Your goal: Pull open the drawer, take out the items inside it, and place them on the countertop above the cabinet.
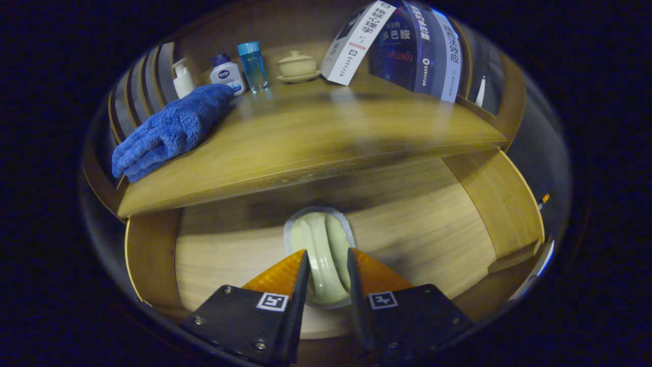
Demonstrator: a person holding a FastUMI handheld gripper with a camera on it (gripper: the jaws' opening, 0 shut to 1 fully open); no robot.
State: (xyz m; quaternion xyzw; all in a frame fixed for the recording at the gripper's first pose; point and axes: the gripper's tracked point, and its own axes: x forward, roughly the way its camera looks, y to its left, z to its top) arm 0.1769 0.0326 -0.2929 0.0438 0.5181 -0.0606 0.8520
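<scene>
1. The tongs point(327, 275) are clamped on the pale green handle point(326, 255) of the drawer point(407, 224), one finger pressing on each side of it.
2. The drawer front is wooden and sits just under the tabletop point(316, 137).
3. On the tabletop, left of the handle, lies a blue cloth point(168, 132).
4. Behind the cloth stand a pump bottle point(182, 79), a white bottle point(226, 74) and a blue bottle point(252, 63).
5. Right of the bottles are a lidded cup point(297, 65) on a saucer, then books point(402, 46).
</scene>
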